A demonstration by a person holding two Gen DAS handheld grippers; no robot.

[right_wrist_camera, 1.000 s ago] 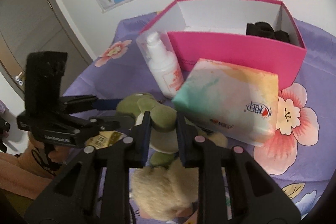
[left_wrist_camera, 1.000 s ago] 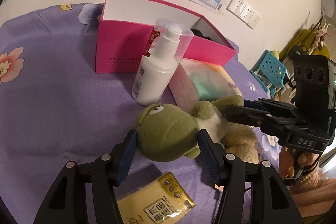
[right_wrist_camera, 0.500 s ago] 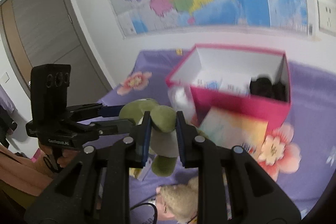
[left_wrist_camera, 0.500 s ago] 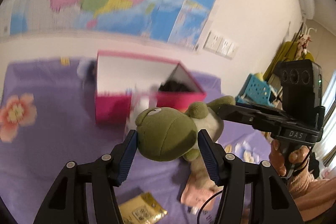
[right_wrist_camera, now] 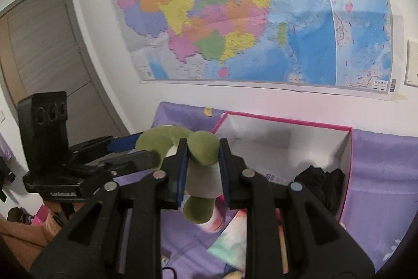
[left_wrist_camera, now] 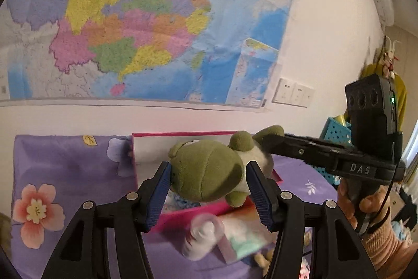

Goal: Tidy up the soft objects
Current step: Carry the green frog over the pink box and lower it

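Observation:
A green plush frog [left_wrist_camera: 206,171] hangs in the air above the bed, held by both grippers. My left gripper [left_wrist_camera: 209,174] is shut on its head, blue pads pressed into both sides. My right gripper [right_wrist_camera: 202,156] is shut on the frog's [right_wrist_camera: 203,151] green limb and white belly; it comes in from the right of the left wrist view. Behind and below the frog stands an open pink box [right_wrist_camera: 347,174] with white inner walls and dark clothing [right_wrist_camera: 318,179] in its right end.
A white pump bottle [left_wrist_camera: 201,239] and a pastel tissue pack [left_wrist_camera: 243,242] lie in front of the box on the purple flowered bedspread [left_wrist_camera: 60,174]. A wall map [left_wrist_camera: 146,25] hangs behind, a grey door [right_wrist_camera: 44,59] at left. A hand [left_wrist_camera: 365,203] holds the right gripper.
Both grippers have lifted the frog off the bedspread and up over the box. The bottle, tissue pack and box have dropped lower in both views; the wall map now fills the upper half.

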